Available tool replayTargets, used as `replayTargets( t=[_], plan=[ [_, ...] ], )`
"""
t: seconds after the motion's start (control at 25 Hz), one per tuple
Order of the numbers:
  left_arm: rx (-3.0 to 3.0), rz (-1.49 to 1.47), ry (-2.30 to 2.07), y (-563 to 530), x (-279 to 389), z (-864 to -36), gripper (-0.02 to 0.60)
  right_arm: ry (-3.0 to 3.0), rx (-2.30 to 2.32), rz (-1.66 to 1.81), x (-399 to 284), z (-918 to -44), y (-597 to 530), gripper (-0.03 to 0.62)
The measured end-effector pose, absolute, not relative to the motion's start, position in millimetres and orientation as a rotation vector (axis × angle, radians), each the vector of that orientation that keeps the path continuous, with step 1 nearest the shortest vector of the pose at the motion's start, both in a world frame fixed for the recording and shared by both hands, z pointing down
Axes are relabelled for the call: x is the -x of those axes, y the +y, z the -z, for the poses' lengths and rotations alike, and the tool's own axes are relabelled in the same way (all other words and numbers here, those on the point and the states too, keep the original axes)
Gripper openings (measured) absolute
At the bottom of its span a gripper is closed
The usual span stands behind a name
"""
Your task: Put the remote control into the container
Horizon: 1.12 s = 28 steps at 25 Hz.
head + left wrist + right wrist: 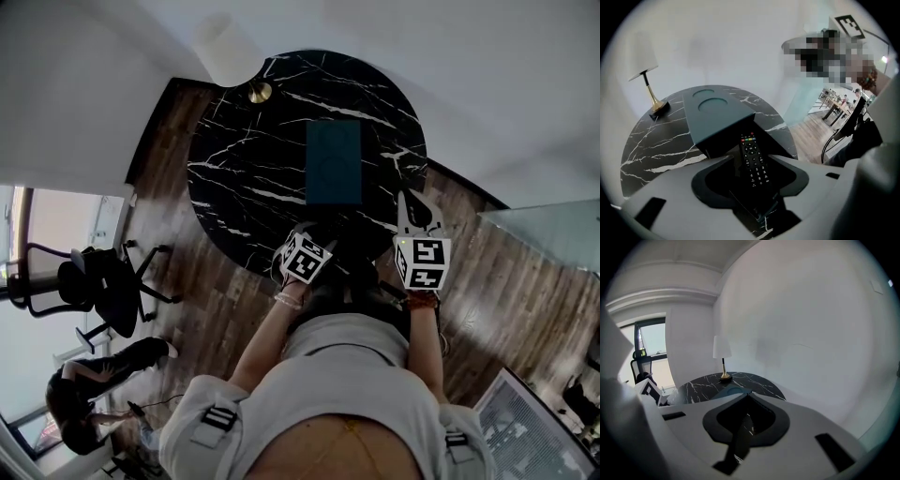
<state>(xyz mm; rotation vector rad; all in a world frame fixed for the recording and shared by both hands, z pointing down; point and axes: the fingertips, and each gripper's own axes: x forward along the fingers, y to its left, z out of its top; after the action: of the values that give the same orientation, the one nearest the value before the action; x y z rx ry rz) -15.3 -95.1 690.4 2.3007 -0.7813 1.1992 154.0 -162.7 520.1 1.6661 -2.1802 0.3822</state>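
A black remote control [753,161] with coloured buttons lies lengthwise between the jaws of my left gripper [753,174]. The jaws stand wide on either side of it, and no pad shows pressing on it. Just beyond its far end sits the teal container [717,119], a rectangular box in the middle of the round black marble table [239,164]. In the head view the container [333,161] lies ahead of the left gripper [312,236], which hovers at the table's near edge. My right gripper [411,204] is at the near right edge, its jaws together with nothing in them [742,426].
A white-shaded lamp [230,47] on a brass foot stands at the table's far left rim. An office chair [103,286] and a person [84,384] are on the wooden floor to the left. A glass panel [553,234] is on the right.
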Motion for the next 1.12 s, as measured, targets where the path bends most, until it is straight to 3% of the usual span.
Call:
replayTargets(
  t=[0.2, 0.6, 1.12],
  plan=[
    [-2.319, -1.136, -0.83, -94, 32, -675, 0.227, -2.188, -1.545, -0.313, -137, -532, -172, 0.012],
    [-2.381, -1.117, -0.883, -86, 44, -664, 0.008, -2.198, -1.294, -0.296, -96, -571, -176, 0.012],
    [-2.503, -1.187, -0.695, -37, 49, -663, 0.006, -2.146, -0.941, -0.364, -53, -643, -170, 0.014]
  ],
)
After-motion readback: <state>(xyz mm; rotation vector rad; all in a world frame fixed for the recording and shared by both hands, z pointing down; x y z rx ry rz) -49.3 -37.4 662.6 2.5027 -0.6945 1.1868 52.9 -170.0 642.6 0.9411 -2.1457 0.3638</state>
